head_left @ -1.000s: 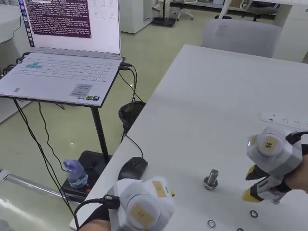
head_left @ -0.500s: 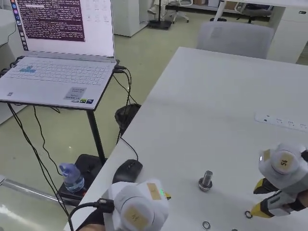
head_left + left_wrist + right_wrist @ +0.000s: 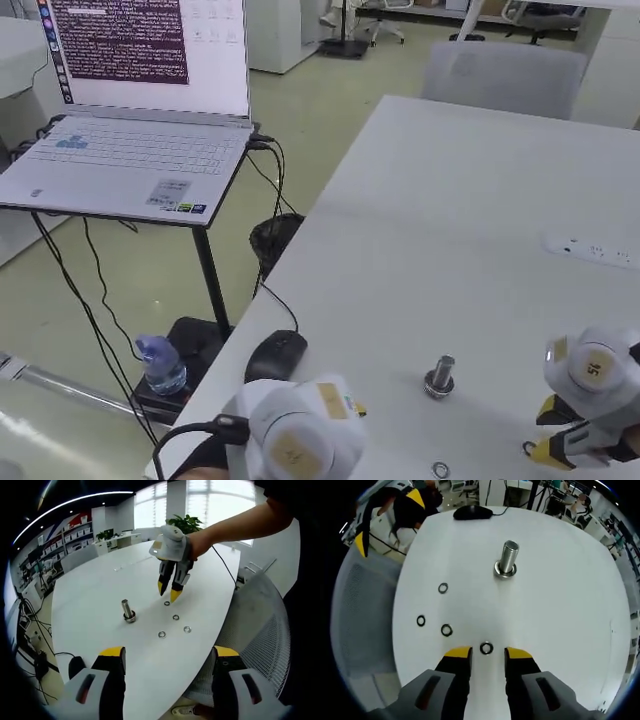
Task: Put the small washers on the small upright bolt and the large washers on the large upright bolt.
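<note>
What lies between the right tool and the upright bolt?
In the right gripper view, one washer sits at the open tips of the right tool; beyond it, the table is bare up to the bolt.

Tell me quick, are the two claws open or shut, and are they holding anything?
Left claw: open, holding nothing.
Right claw: open, its tips on either side of a washer, not gripping it.

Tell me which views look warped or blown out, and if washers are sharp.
Head view: straight lines, even light, small metal ring washer tiny. Left gripper view: fisheye bends the white tabletop, windows glare white. Right gripper view: fisheye, washers crisp.
</note>
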Demonstrator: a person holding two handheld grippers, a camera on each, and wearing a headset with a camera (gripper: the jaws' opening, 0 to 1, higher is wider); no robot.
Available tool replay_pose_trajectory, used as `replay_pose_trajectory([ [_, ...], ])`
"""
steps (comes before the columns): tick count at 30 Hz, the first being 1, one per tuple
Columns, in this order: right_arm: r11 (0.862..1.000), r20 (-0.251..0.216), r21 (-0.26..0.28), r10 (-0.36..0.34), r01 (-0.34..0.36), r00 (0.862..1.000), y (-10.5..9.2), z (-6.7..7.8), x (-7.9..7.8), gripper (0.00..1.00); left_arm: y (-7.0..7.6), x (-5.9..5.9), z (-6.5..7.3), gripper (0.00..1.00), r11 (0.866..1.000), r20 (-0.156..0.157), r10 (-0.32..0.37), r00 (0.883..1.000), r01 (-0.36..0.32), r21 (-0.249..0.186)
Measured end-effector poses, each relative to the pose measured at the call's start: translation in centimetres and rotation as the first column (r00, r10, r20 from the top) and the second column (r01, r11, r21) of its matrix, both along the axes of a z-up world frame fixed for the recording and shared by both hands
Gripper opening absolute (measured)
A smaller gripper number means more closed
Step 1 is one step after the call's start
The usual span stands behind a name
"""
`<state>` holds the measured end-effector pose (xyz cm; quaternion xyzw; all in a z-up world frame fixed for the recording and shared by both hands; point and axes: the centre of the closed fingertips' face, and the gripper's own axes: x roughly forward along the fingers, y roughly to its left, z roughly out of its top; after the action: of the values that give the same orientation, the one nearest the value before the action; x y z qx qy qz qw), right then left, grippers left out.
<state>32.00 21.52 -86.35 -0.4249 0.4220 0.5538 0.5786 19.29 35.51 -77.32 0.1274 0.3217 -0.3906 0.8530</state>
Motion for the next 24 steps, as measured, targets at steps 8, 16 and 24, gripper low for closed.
replay_pose_trajectory([
  [8,1.0,-0.008,-0.019,-0.002,0.002,1.0,0.0,-0.9,0.0,0.25,0.1,0.0,-0.3,0.68,1.0,-0.007,-0.001,1.0,0.001,0.003],
  [16,0.999,-0.008,-0.052,-0.009,0.009,1.0,-0.1,-1.8,0.0,0.23,0.1,0.2,-0.2,0.67,1.0,-0.004,-0.001,1.0,0.0,-0.008],
  [24,0.999,-0.015,-0.048,-0.02,0.019,1.0,-0.1,-1.7,-0.1,0.21,0.1,0.0,-0.4,0.66,1.0,-0.01,-0.005,1.0,0.005,-0.01],
])
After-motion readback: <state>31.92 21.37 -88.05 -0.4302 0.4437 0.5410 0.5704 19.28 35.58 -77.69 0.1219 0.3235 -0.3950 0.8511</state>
